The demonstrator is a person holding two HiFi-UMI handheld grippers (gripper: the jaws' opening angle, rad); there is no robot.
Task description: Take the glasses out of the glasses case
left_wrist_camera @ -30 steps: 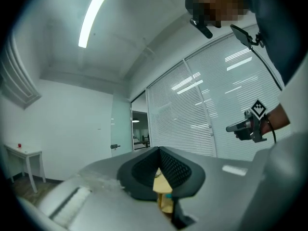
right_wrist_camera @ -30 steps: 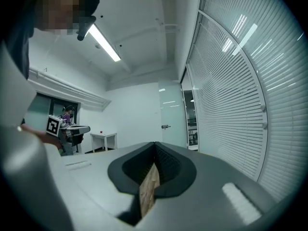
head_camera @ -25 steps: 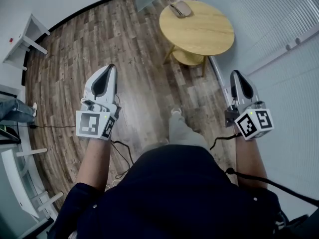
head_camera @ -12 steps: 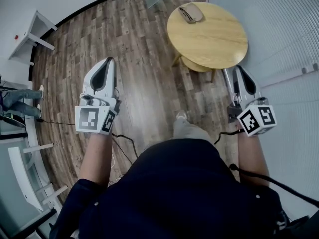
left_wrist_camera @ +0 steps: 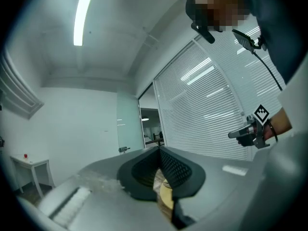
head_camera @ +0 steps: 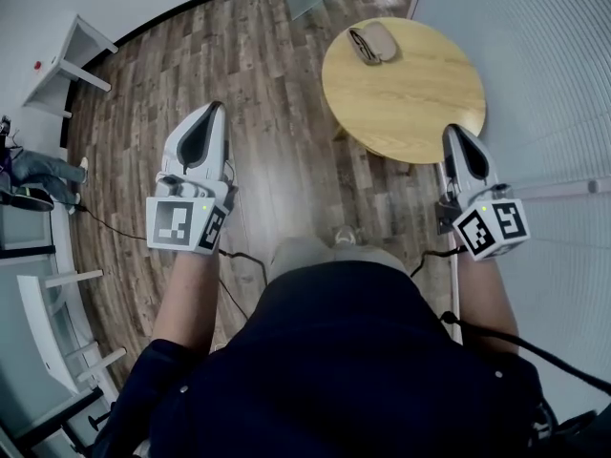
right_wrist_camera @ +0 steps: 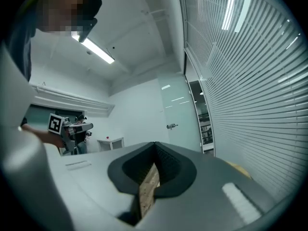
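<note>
A beige glasses case (head_camera: 372, 43) with a darker part along its left side lies at the far edge of a round wooden table (head_camera: 406, 89) in the head view. Whether it is open is too small to tell, and no glasses show. My left gripper (head_camera: 212, 109) hangs over the wood floor, well left of the table, jaws shut on nothing. My right gripper (head_camera: 452, 130) is at the table's near right edge, far from the case, also shut and empty. The left gripper (left_wrist_camera: 159, 150) and right gripper (right_wrist_camera: 155, 146) views point upward at walls and ceiling.
A glass wall with blinds (head_camera: 554, 84) runs along the right, close to the table. White furniture (head_camera: 81, 46) stands at the far left, and another person's legs (head_camera: 38, 170) show there. A cable (head_camera: 124, 232) trails over the floor. My own foot (head_camera: 346, 237) is below the table.
The person has stepped toward the table: it and the case now sit nearer, and the right gripper's tip reaches the table's edge. Both grippers stay shut.
</note>
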